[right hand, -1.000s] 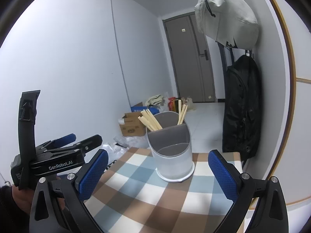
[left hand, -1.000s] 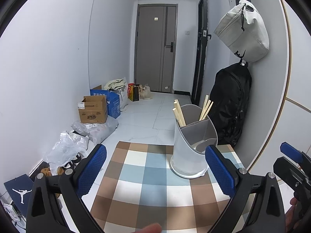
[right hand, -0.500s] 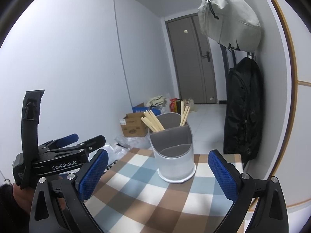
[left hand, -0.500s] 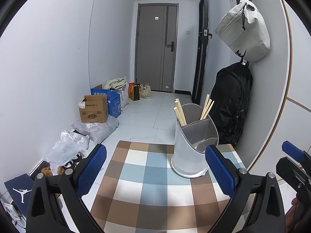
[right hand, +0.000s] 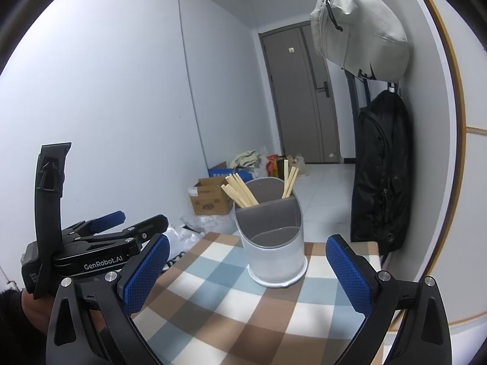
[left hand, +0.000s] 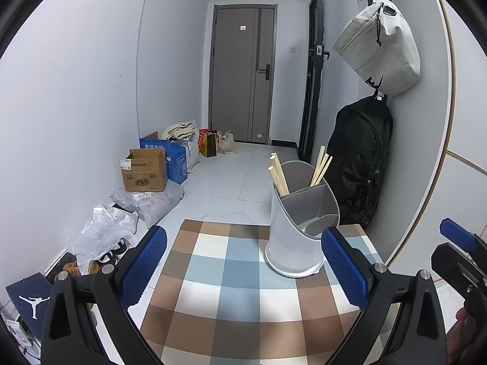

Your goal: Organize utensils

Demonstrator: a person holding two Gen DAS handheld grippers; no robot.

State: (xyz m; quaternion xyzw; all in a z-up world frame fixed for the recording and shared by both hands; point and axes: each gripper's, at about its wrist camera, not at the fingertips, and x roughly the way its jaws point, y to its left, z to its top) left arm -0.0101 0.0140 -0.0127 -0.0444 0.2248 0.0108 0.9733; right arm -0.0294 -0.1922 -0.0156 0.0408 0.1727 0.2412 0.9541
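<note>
- The utensil holder (left hand: 299, 225) is a pale, smooth plastic tub with a slanted rim and a grey divided insert; it stands upright on the far right part of the checked tablecloth (left hand: 243, 298), a flat weave of brown, blue and cream squares.
- Light wooden chopsticks (left hand: 278, 174), square-cut at their ends, lean in two bunches in the back compartments, one to the left and one to the right (right hand: 289, 182); the front compartment shows only its grey floor.
- The left gripper (left hand: 243, 269) has its jaws spread wide with nothing between them; its pads are blue with a fine knurled texture, set on matte black arms.
- The right gripper (right hand: 254, 276) is likewise spread wide and empty, the holder framed between its blue pads but well beyond them.
- Compared with a second ago, the holder sits slightly further off and higher in both views, and a blurred fingertip at the lower edge of the left view is gone.
- A grey fabric bag (left hand: 382, 45) and a black backpack (left hand: 360, 164) hang on the right wall; cardboard boxes (left hand: 146, 173) and crinkled plastic bags (left hand: 103, 237) lie along the left wall.
</note>
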